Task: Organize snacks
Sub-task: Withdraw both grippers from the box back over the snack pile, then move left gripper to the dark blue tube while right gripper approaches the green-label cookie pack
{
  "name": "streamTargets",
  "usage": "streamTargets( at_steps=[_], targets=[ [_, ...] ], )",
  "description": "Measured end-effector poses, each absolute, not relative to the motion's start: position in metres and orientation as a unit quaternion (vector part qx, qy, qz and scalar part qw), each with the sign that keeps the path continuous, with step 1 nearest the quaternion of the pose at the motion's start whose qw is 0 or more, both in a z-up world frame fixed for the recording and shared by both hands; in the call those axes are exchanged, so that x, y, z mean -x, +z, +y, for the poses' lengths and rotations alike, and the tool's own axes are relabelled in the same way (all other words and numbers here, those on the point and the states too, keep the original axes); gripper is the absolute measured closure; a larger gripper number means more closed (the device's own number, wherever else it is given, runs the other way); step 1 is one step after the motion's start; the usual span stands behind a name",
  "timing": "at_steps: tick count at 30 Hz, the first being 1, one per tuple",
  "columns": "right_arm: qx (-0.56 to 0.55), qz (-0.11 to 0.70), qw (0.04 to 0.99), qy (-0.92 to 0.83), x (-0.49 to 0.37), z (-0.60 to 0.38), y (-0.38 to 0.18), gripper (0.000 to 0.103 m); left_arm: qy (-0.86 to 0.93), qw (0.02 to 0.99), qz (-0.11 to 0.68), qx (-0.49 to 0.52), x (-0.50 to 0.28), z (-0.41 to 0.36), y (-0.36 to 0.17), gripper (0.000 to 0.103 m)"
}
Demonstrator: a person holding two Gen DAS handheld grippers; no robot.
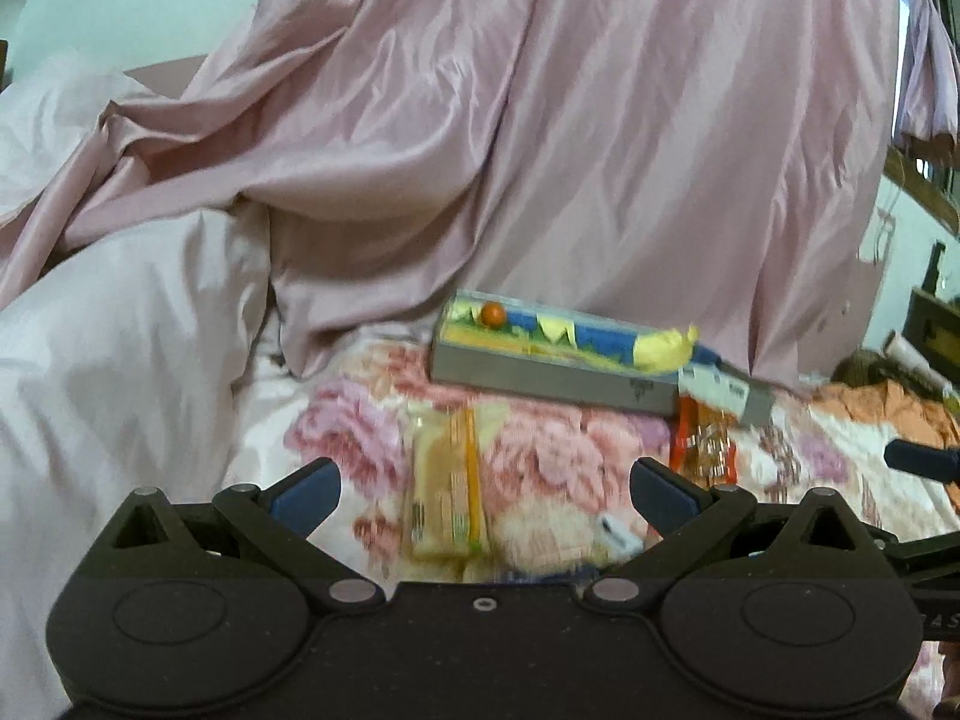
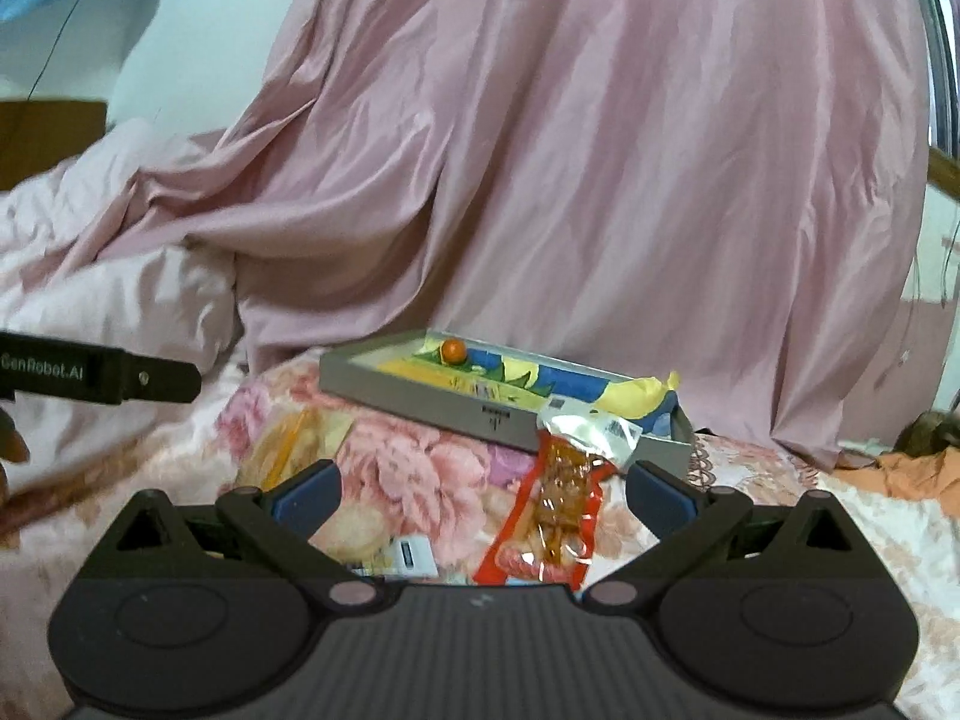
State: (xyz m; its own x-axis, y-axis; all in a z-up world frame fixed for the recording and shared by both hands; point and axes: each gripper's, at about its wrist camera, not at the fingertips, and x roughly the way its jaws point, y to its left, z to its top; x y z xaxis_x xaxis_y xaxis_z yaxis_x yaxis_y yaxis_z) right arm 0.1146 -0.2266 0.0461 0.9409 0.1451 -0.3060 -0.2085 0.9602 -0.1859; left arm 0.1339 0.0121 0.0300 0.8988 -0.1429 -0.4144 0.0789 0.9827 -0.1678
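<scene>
Left tongs (image 1: 485, 495) spread wide, empty, over blurred, perhaps yellow packet (image 1: 447, 501), right tongs (image 2: 483, 495) likewise above red packet (image 2: 555, 516)

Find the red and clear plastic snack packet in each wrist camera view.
Left wrist: red and clear plastic snack packet, right of centre, below the grey box's corner.
Right wrist: same packet, centre, leaning on the box.
Shared landmark: shallow grey cardboard box holding an orange ball.

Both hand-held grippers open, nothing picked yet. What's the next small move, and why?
Probably ease the right hand-held gripper down and shut it on the red snack packet: the packet already lies between its open fingers, outside the grey box where other snacks sit.
</scene>
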Motion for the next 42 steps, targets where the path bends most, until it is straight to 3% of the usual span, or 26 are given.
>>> streamTargets(
  at_steps=[11, 29, 42],
  targets=[
    [0.116, 0.247, 0.954, 0.122, -0.098, -0.224, 0.02, 0.0, -0.088, 0.942, 0.316, 0.072, -0.114, 0.01, 0.002, 0.001],
    [0.12, 0.368, 0.914, 0.124, -0.119, -0.219, -0.01, 0.0, -0.08, 0.906, 0.413, 0.03, -0.142, 0.003, -0.026, 0.001],
    [0.144, 0.354, 0.911, 0.151, -0.148, -0.222, -0.02, 0.0, -0.138, 0.882, 0.45, -0.008, -0.187, 0.0, -0.045, 0.001]
  ],
)
